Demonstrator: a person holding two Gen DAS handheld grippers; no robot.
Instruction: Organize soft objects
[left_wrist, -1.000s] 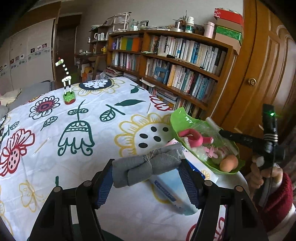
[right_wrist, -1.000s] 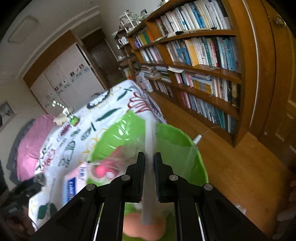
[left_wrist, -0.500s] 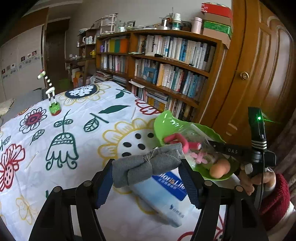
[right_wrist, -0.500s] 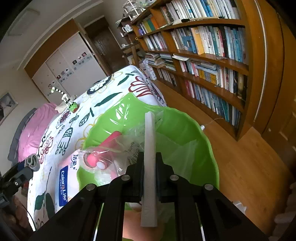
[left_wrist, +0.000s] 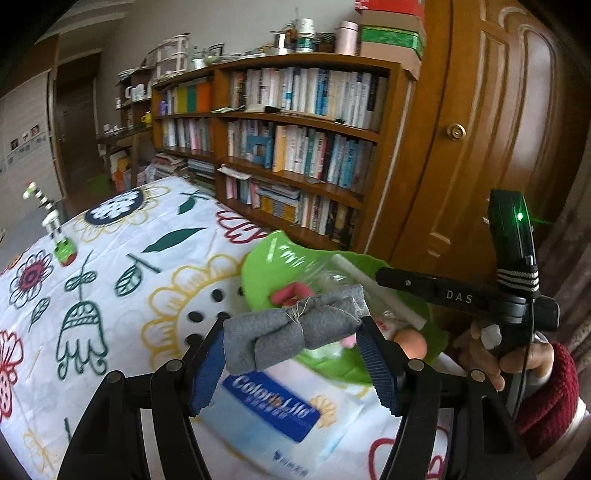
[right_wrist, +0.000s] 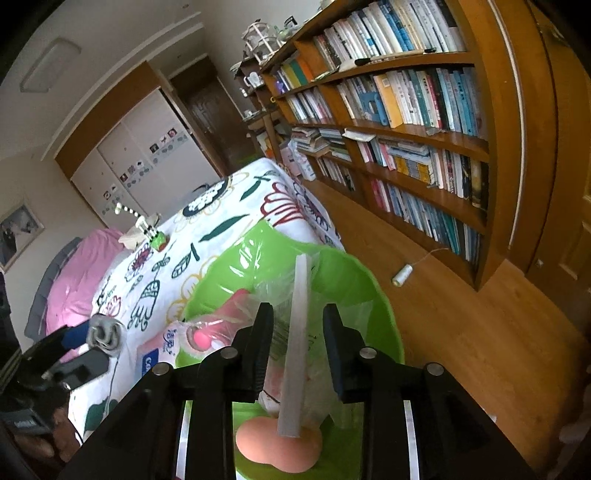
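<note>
My left gripper (left_wrist: 291, 354) is shut on a rolled grey cloth bundle (left_wrist: 291, 332) tied with thread, held above the near rim of a green bowl (left_wrist: 266, 273). The bowl (right_wrist: 384, 306) holds a clear plastic bag, pink items (right_wrist: 201, 338) and a peach sponge (right_wrist: 279, 448). My right gripper (right_wrist: 297, 345) is open over the bowl; a white foam strip (right_wrist: 297, 332) lies between its jaws without being pinched. The right gripper also shows in the left wrist view (left_wrist: 424, 290), with the cloth bundle visible from the right wrist view (right_wrist: 105, 332).
A blue-and-white tissue pack (left_wrist: 273, 410) lies on the flowered bedspread (left_wrist: 110, 266) beside the bowl. A small giraffe toy (left_wrist: 55, 229) stands far left. Bookshelves (left_wrist: 295, 147) and a wooden door (left_wrist: 498, 147) are behind. A thread spool (right_wrist: 400, 275) lies on the wood floor.
My right gripper opened and let go of the white strip over the bowl. My left gripper carried the grey bundle to the right, closer over the bowl.
</note>
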